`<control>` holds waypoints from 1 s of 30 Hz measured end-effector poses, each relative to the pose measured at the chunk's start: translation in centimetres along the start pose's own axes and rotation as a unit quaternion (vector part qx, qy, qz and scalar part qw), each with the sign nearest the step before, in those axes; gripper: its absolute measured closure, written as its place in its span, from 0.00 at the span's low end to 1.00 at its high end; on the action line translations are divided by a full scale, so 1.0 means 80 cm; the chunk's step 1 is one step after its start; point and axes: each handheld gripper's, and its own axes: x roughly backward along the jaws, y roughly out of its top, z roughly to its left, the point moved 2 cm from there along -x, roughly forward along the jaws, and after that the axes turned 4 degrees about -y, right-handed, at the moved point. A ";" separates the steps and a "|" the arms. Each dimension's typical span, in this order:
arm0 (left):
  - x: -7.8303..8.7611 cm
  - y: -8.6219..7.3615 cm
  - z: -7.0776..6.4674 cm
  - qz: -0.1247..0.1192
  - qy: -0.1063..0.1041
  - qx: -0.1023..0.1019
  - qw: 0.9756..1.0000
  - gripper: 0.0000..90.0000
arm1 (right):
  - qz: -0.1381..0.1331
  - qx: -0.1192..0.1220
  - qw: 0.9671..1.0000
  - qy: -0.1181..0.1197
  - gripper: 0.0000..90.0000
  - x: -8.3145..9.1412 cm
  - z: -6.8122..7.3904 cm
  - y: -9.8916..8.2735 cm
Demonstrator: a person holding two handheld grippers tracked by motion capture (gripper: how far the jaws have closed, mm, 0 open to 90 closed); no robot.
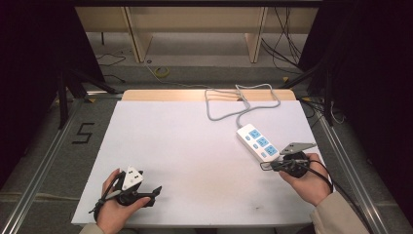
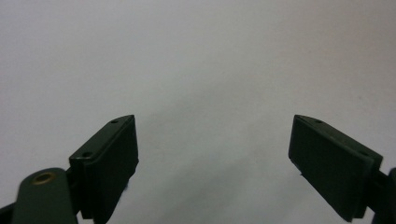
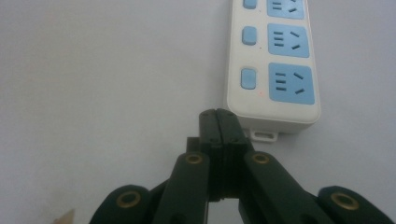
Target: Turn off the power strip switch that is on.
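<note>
The power strip [image 1: 258,142] lies near the surface's [image 1: 185,151] right edge, nothing plugged in. The right tool [image 3: 218,116], jaws pressed together and empty, points at its near end; the switches look unpressed. The left tool [image 2: 212,149] gapes wide, idle near the front-left corner.

Power strip [image 1: 258,142] lies on the counter [image 1: 185,156], right side, its cable [image 1: 237,103] looping behind toward the far edge. My right hand-held gripper [image 1: 265,166] sits just before its near end; my left hand-held gripper [image 1: 155,191] at near left, well apart.
</note>
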 end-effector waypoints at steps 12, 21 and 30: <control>0.000 0.000 -0.001 0.000 -0.001 -0.001 1.000 0.17 | 0.012 -0.002 1.000 -0.002 1.00 -0.001 -0.006 0.008; -0.001 0.000 -0.001 0.000 -0.001 -0.001 1.000 0.17 | 0.020 0.000 1.000 -0.003 1.00 -0.002 -0.008 0.015; -0.001 0.000 -0.001 0.001 0.000 -0.003 1.000 0.17 | 0.029 0.004 1.000 -0.006 1.00 -0.002 -0.013 0.023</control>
